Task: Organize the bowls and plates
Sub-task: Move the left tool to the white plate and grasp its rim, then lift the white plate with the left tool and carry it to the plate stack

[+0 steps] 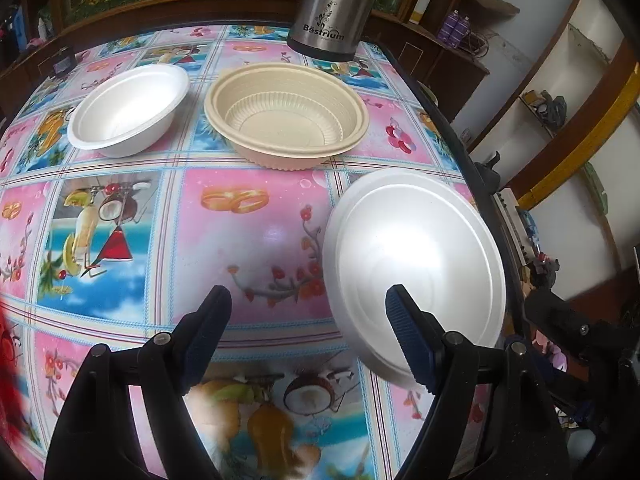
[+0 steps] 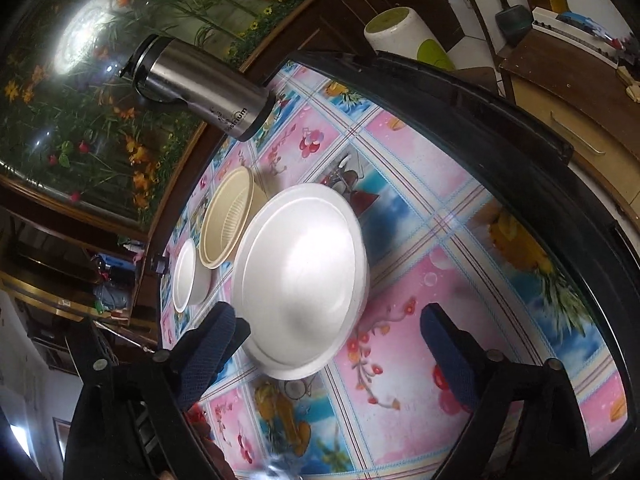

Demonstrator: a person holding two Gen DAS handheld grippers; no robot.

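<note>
Three dishes sit on the patterned tablecloth (image 1: 256, 220). A white foam bowl (image 1: 128, 110) is at the back left and a ribbed beige bowl (image 1: 286, 114) stands beside it. A white foam plate (image 1: 414, 264) lies nearer, close to the table's right edge. My left gripper (image 1: 308, 312) is open above the cloth; its right finger (image 1: 408, 332) overlaps the plate's near rim in this view. In the right wrist view the plate (image 2: 300, 280) lies in front of the beige bowl (image 2: 228, 220) and the white bowl (image 2: 188, 276). My right gripper (image 2: 332, 324) is open, with the plate's near edge between its fingers and no pad pressing on it.
A steel thermos flask (image 1: 332, 8) stands at the back of the table, behind the beige bowl, also seen as the flask (image 2: 200, 84). The table's black rim (image 2: 520, 160) curves along the right. A white and green canister (image 2: 404, 36) stands beyond it.
</note>
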